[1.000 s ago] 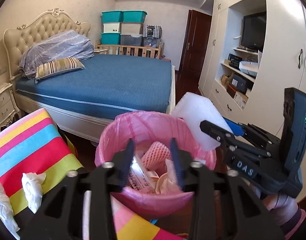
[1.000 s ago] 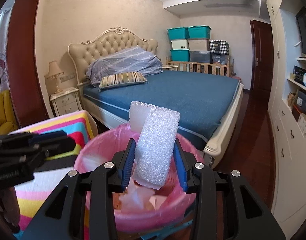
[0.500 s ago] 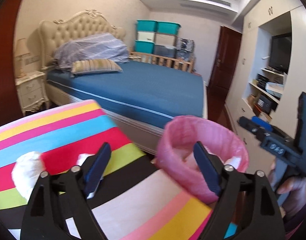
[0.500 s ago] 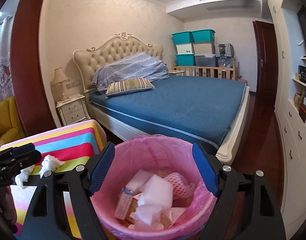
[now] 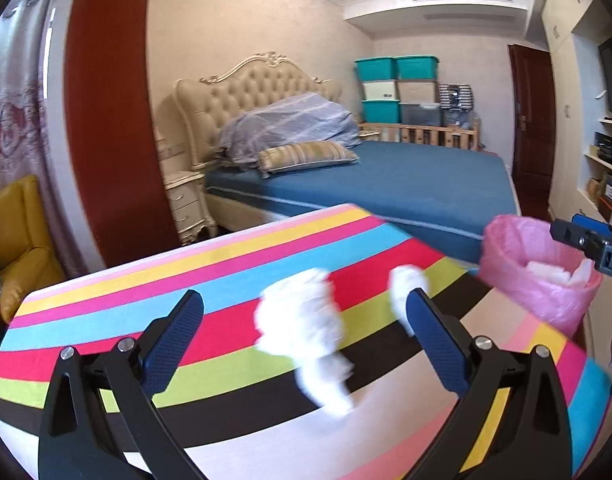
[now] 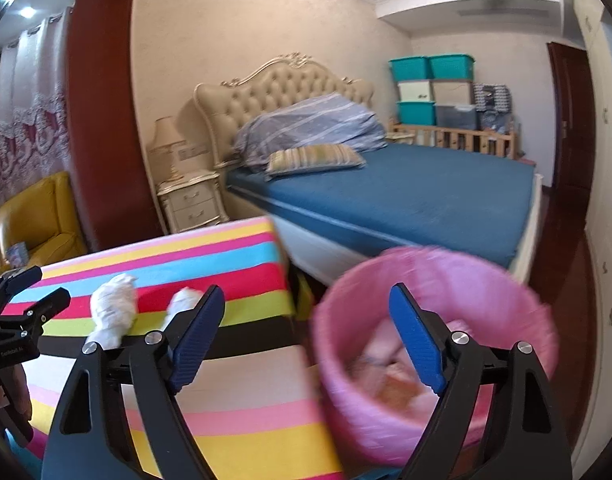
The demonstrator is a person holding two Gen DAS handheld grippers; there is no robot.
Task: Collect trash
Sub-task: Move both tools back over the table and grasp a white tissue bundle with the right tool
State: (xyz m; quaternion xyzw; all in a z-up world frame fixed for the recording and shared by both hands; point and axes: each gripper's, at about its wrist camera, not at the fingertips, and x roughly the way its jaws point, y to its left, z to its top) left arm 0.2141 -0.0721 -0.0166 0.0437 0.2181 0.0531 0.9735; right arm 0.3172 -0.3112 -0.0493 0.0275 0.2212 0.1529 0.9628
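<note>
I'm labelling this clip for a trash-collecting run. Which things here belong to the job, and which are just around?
Job:
larger crumpled tissue
smaller crumpled tissue
pink-lined bin
left gripper, jaws open
right gripper, jaws open

Just around:
striped tablecloth
bed
striped pillow
nightstand
yellow armchair
teal storage boxes

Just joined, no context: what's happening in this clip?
A person with a claw in each hand is clearing trash from a striped table into a pink-lined bin. The left claw is open, lined up on the larger of two crumpled tissues. The right claw is open and empty beside the bin, which already holds scraps.
</note>
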